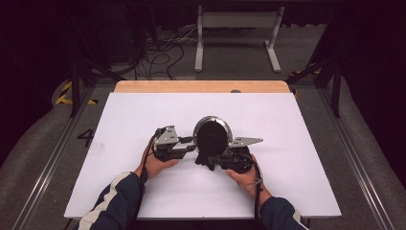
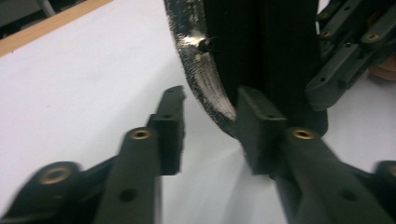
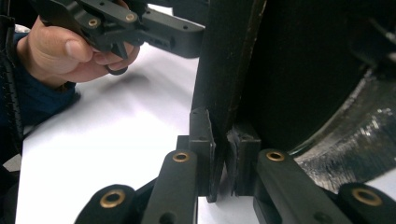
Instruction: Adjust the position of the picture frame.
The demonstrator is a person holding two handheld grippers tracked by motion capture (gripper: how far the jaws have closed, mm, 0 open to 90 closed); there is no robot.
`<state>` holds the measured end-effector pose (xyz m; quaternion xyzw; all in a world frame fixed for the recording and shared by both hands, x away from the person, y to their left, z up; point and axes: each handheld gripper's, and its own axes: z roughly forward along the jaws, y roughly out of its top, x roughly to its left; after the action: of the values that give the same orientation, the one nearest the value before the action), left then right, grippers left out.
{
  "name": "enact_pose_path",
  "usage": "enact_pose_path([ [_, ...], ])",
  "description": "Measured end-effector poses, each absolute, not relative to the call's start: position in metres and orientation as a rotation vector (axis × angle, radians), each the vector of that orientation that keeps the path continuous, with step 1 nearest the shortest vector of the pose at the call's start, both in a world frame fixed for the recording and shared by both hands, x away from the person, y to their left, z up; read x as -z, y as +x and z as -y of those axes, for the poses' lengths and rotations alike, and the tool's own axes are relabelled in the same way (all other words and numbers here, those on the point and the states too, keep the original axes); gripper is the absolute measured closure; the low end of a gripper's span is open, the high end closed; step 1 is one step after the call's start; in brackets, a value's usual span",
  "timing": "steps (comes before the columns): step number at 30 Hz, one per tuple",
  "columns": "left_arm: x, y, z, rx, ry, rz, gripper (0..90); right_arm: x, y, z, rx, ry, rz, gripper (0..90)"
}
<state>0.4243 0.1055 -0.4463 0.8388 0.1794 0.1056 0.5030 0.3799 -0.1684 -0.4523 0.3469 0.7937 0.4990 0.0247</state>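
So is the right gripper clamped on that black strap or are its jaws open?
Shut on it. In the right gripper view, the right gripper has both pads pressed against the black strap, beside the round silver-rimmed case.

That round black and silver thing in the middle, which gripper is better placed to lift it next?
Probably the right. The right gripper is already shut on a thin black edge of the round black and silver object, while the left gripper stands open, its pads beside the silver rim without pinching it.
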Motion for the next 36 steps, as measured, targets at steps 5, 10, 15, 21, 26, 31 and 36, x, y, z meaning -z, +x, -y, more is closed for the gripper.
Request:
enact_pose_path([
  [5, 0.447, 0.433, -0.104, -0.224, 1.998, -0.479, 33.8, 0.451, 0.378, 0.167, -1.516, 1.022, -2.465, 83.0],
  [10, 0.452, 0.443, -0.099, -0.063, 2.001, -0.439, 39.2, 0.452, 0.378, 0.168, -1.515, 0.975, -2.476, 82.9],
  [15, 0.452, 0.442, -0.098, -0.013, 2.022, -0.365, 64.1, 0.453, 0.379, 0.170, -1.534, 0.968, -2.478, 82.8],
  [21, 0.449, 0.434, -0.099, -0.081, 2.041, -0.333, 67.4, 0.452, 0.378, 0.170, -1.521, 0.977, -2.480, 79.9],
  [26, 0.446, 0.425, -0.097, -0.178, 2.042, -0.327, 68.8, 0.450, 0.379, 0.172, -1.523, 1.004, -2.484, 78.4],
  [31, 0.444, 0.420, -0.098, -0.314, 2.047, -0.335, 73.1, 0.447, 0.379, 0.173, -1.526, 0.996, -2.503, 74.6],
  [36, 0.449, 0.422, -0.100, -0.375, 2.071, -0.350, 75.9, 0.448, 0.379, 0.171, -1.492, 0.992, -2.549, 72.7],
])
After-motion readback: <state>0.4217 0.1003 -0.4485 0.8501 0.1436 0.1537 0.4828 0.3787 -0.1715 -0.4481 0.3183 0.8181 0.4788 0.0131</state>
